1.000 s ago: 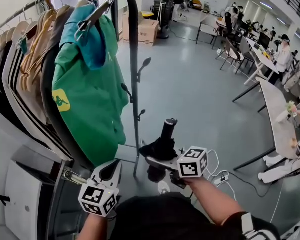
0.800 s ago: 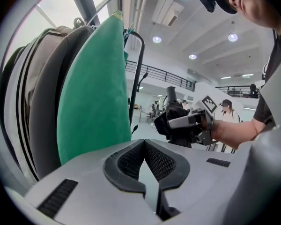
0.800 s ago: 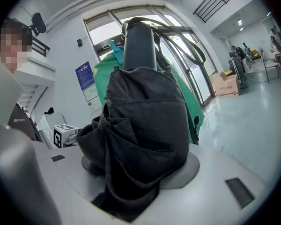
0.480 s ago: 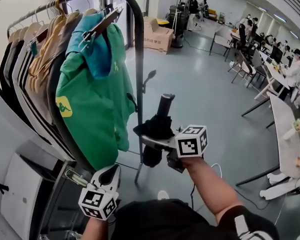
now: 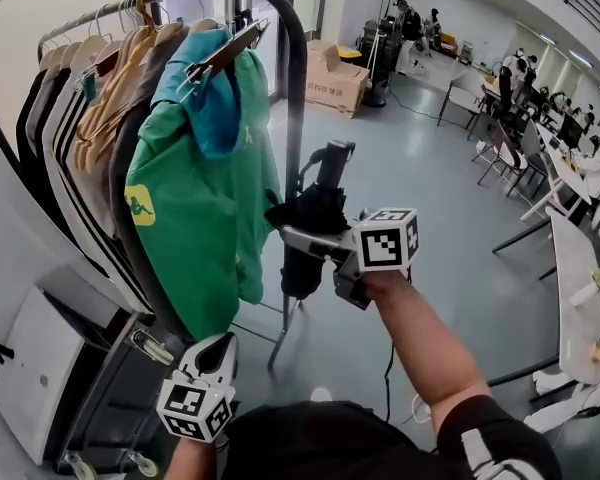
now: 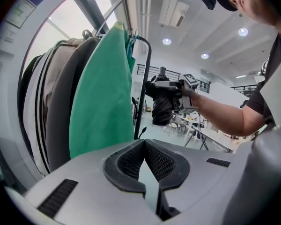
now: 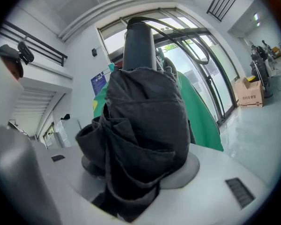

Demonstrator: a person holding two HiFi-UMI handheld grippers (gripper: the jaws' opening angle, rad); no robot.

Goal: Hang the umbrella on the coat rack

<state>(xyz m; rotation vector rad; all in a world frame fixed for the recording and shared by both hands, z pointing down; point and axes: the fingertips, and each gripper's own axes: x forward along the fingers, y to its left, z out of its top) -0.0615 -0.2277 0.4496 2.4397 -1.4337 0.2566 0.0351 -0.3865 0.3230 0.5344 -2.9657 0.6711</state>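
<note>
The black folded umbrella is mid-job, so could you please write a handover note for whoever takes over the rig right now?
Right gripper: shut on the black folded umbrella, held upright close by the end post of the black metal coat rack, right of the green shirt.
Left gripper: shut, empty, low beneath the hanging clothes.
Done: umbrella in hand at the rack.
Left: hang it on the rack, then release.

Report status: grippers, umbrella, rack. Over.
Left gripper shut, empty. Right gripper shut on folded black umbrella, upright by coat rack post, not yet hung. Green shirt hangs close at that end.
</note>
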